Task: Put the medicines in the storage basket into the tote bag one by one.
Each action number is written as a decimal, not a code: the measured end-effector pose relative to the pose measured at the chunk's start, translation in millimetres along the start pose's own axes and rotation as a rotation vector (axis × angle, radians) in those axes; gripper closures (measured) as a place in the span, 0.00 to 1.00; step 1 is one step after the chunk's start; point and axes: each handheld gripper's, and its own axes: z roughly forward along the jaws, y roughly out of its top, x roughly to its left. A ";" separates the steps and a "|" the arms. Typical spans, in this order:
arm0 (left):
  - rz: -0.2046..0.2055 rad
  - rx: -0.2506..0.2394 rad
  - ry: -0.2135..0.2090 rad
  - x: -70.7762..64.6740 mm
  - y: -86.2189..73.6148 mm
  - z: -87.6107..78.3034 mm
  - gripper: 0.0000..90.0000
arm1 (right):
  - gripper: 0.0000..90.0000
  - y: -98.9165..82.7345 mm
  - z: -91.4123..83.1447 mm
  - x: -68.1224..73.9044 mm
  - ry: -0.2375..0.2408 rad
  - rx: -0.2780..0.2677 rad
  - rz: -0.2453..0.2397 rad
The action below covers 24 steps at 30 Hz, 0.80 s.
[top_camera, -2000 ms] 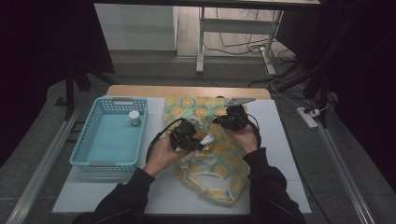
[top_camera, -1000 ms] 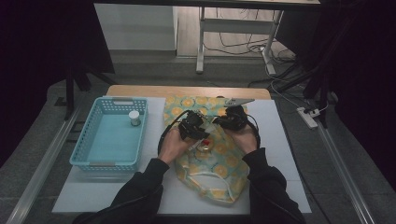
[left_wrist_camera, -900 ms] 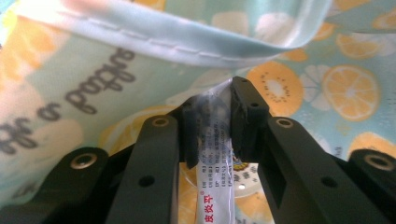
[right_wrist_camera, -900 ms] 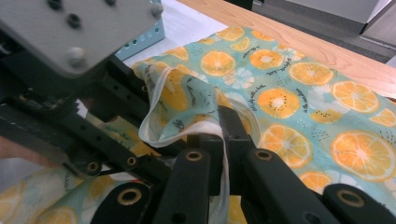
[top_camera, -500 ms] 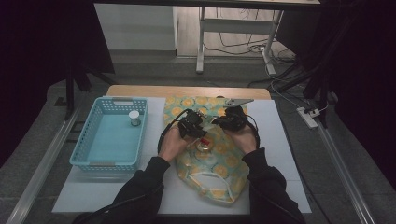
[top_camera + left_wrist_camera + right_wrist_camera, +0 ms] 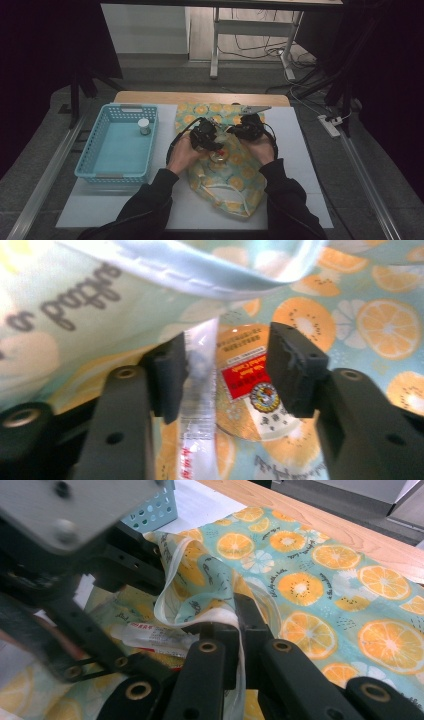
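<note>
**Orange-print bag held open on the white table**

White table top (image 6: 310,165) carries the orange-print bag (image 6: 235,180). Inside its mouth lie a round tin (image 6: 245,385) with a red label, its print too small to read, and a clear tube (image 6: 200,405). The left gripper (image 6: 225,370) has just been opening; its jaws straddle both without pressing. The right gripper (image 6: 239,625) pinches the bag's white hem (image 6: 225,615). A blue basket (image 6: 117,145) stands beside it.

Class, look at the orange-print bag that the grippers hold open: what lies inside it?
Inside the bag lie a round tin with a red label and a clear tube, between the left gripper's open jaws. The bag's folded cloth hides anything deeper in.
</note>
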 end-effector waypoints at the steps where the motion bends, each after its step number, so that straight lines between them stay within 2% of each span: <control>1: 0.006 -0.009 -0.015 -0.9 -0.7 -1.8 0.51 | 0.99 0.0 0.0 -0.2 0.001 -0.002 -0.002; 3: 0.008 -0.017 -0.033 -3.1 -1.9 -4.8 0.46 | 0.99 0.1 -0.1 -0.2 0.001 -0.002 -0.003; 7: 0.045 -0.020 -0.039 -8.1 -5.4 -11.3 0.38 | 0.99 -0.1 0.0 -0.5 0.001 -0.001 -0.003; 19: -0.028 -0.099 -0.150 -0.1 -17.0 -35.8 0.20 | 0.99 0.5 -0.9 -0.2 0.001 -0.002 -0.006; 24: -0.039 -0.124 -0.175 7.2 -23.1 -45.1 0.11 | 0.99 0.6 -1.3 0.0 0.001 -0.002 -0.007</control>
